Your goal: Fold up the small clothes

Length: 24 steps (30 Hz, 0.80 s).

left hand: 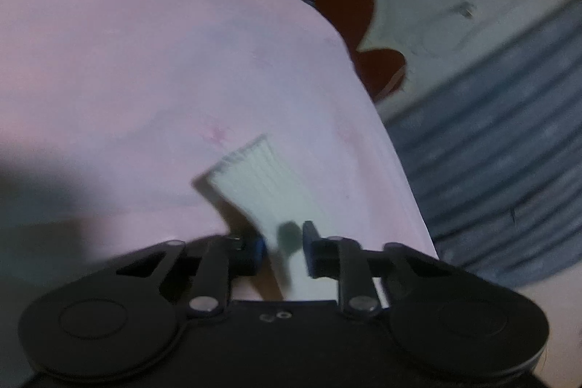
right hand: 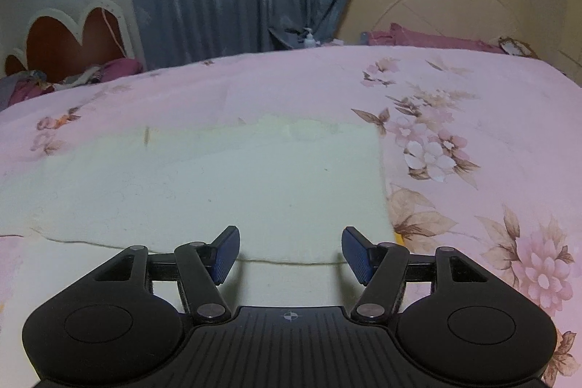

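We think the folding is partly done: the white cloth (right hand: pixel 218 184) lies flat on the pink flowery bed (right hand: pixel 473 97), with a folded edge showing at 6 o'clock, and more folds may be left. Our right claw (right hand: pixel 290 253) is wide open over that near edge and holds nothing. Our left claw (left hand: pixel 283 248) is nearly closed, pinching a ribbed white cuff (left hand: pixel 254 177) that points toward 11 o'clock.
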### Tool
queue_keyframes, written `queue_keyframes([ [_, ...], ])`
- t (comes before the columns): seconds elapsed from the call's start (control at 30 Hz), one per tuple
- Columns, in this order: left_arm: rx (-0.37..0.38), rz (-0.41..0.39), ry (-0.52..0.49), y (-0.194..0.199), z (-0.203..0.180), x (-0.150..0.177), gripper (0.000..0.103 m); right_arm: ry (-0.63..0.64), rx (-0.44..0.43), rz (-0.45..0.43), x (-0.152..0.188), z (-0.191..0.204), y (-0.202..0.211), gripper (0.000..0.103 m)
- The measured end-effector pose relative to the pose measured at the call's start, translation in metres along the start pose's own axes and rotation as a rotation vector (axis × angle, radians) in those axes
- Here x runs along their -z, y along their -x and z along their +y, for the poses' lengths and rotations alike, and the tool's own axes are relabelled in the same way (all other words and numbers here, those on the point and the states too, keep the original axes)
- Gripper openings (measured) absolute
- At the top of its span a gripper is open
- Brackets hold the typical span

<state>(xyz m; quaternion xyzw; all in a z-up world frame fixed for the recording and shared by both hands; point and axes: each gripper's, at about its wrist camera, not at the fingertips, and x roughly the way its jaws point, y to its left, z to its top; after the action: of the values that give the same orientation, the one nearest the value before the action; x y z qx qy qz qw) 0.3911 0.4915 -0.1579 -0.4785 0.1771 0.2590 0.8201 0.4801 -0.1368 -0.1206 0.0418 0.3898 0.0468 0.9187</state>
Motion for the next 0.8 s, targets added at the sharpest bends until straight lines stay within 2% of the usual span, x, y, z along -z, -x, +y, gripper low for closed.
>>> queue_keyframes([
  [0.03, -0.019, -0.005, 0.009, 0.000, 0.000, -0.002, 0.007, -0.008, -0.004, 0.003, 0.000, -0.002, -0.001, 0.062],
  [0.07, -0.038, -0.011, 0.006, 0.000, -0.003, -0.001, 0.005, -0.016, -0.006, 0.003, 0.000, -0.004, -0.001, 0.059],
  [0.1, -0.045, -0.013, -0.008, 0.000, -0.005, -0.003, 0.004, -0.021, -0.011, 0.006, 0.001, -0.007, 0.000, 0.052],
  [0.17, -0.049, -0.021, -0.069, 0.001, -0.020, 0.001, 0.003, -0.030, -0.015, 0.011, 0.001, -0.011, 0.000, 0.045],
  [0.27, 0.036, -0.012, -0.175, 0.004, -0.054, 0.008, 0.003, -0.037, -0.016, 0.007, 0.001, -0.017, 0.001, 0.044],
  [0.33, 0.095, 0.015, -0.257, 0.005, -0.085, 0.025, 0.003, -0.042, -0.017, 0.004, 0.000, -0.020, 0.001, 0.044],
  [0.47, 0.204, 0.096, -0.434, 0.007, -0.152, 0.080, 0.003, -0.050, -0.026, -0.001, -0.001, -0.026, 0.000, 0.044],
  [0.57, 0.254, 0.170, -0.573, 0.008, -0.198, 0.136, 0.003, -0.067, -0.032, -0.008, -0.002, -0.031, 0.002, 0.044],
  [0.8, 0.340, 0.298, -0.818, 0.021, -0.264, 0.256, 0.003, -0.122, -0.043, -0.034, -0.005, -0.051, 0.013, 0.044],
])
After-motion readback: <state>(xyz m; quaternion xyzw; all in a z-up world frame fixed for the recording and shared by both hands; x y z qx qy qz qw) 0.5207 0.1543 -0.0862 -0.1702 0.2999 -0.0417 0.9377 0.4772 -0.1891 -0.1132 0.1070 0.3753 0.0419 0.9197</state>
